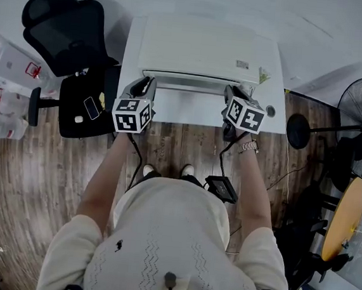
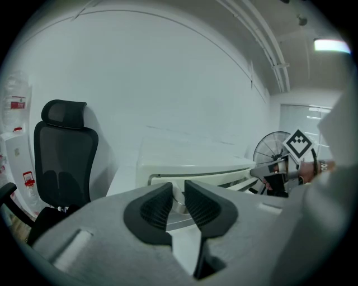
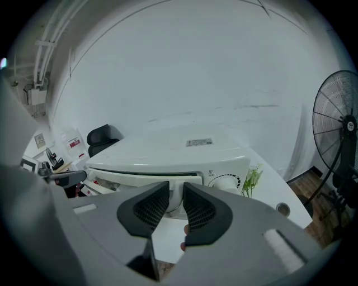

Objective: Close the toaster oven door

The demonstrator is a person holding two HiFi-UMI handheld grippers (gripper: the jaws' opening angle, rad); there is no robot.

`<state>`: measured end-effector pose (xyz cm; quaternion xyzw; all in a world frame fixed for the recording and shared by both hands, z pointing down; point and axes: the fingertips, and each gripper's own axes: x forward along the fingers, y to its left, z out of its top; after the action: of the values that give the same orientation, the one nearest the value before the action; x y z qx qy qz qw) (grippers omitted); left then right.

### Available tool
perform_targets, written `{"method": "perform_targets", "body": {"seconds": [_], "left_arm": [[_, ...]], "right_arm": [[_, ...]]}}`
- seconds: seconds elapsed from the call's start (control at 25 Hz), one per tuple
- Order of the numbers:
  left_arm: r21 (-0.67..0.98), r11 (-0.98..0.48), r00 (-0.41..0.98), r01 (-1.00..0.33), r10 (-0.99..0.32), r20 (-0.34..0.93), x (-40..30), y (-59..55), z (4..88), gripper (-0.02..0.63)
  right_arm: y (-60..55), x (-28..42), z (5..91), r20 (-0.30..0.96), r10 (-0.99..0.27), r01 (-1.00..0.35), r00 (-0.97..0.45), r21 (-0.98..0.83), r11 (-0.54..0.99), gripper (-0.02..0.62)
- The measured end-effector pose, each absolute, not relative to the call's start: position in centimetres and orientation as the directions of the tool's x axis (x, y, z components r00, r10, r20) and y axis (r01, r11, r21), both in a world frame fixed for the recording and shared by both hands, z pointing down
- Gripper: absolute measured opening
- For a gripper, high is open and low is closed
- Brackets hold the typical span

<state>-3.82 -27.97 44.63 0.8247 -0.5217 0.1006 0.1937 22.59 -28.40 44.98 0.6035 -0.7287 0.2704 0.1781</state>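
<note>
Head view: toaster oven [image 1: 199, 50] sits on a white table [image 1: 190, 113], inside hidden, left gripper [image 1: 147, 82] and right gripper [image 1: 232, 92] at its front. Left gripper view: fingers narrowly apart, empty. Right gripper view: same narrow gap, nothing clamped.

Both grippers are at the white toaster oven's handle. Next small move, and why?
Probably press both grippers forward: the left gripper and right gripper sit at the ends of the door handle on the white toaster oven, jaws apart, and a dark gap shows above it.
</note>
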Motion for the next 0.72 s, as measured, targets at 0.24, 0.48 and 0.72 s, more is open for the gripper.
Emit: {"method": "perform_targets", "body": {"seconds": [0.24, 0.48, 0.72], "left_arm": [[0.221, -0.375, 0.433, -0.9, -0.826, 0.362, -3.86, -28.45, 44.41, 0.067], [0.239, -0.37, 0.436, -0.898, -0.826, 0.357, -3.88, -28.81, 44.35, 0.067], [0.248, -0.371, 0.44, -0.895, -0.825, 0.353, -3.91, -28.86, 44.44, 0.067]], "right_arm": [[-28.92, 22.52, 44.87, 0.574, -0.788, -0.971, -0.224, -0.203, 0.127, 0.095], [-29.32, 22.78, 44.85, 0.583, -0.782, -0.972, -0.218, -0.201, 0.122, 0.095], [-29.32, 22.72, 44.97, 0.582, -0.782, -0.971, -0.223, -0.207, 0.123, 0.095]]}}
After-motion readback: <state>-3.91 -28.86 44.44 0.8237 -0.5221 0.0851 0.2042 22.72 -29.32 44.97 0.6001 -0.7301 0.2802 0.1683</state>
